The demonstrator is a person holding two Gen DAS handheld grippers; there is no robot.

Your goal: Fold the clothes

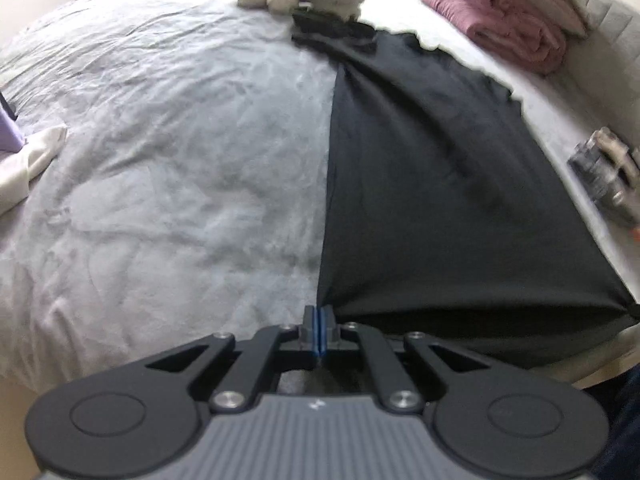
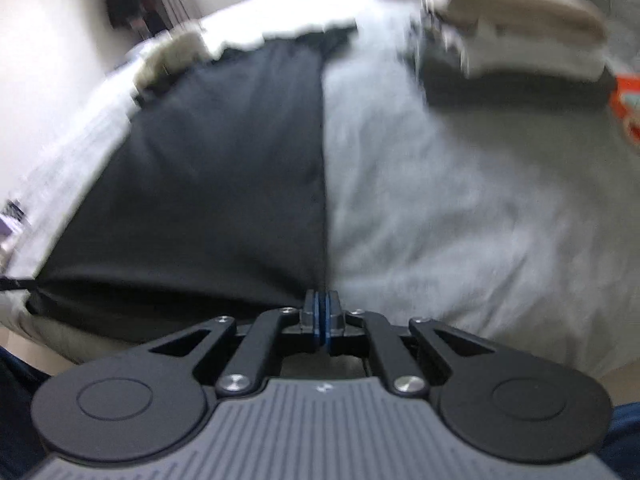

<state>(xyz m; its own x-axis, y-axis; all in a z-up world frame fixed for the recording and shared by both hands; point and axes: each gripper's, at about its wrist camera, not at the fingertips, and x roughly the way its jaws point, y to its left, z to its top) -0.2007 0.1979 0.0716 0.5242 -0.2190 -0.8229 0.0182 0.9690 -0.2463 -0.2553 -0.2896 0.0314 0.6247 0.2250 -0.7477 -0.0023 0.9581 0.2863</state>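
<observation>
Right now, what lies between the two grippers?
Only the black garment, stretched from left gripper to right gripper over the grey bedsheet; both wrist views.

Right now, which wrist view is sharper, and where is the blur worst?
Left wrist view is sharper: creases in the bedsheet and black garment read clearly, though the pink towels smear slightly. Right wrist view is motion-blurred, worst at the folded pile; both bulge from fisheye.
</observation>
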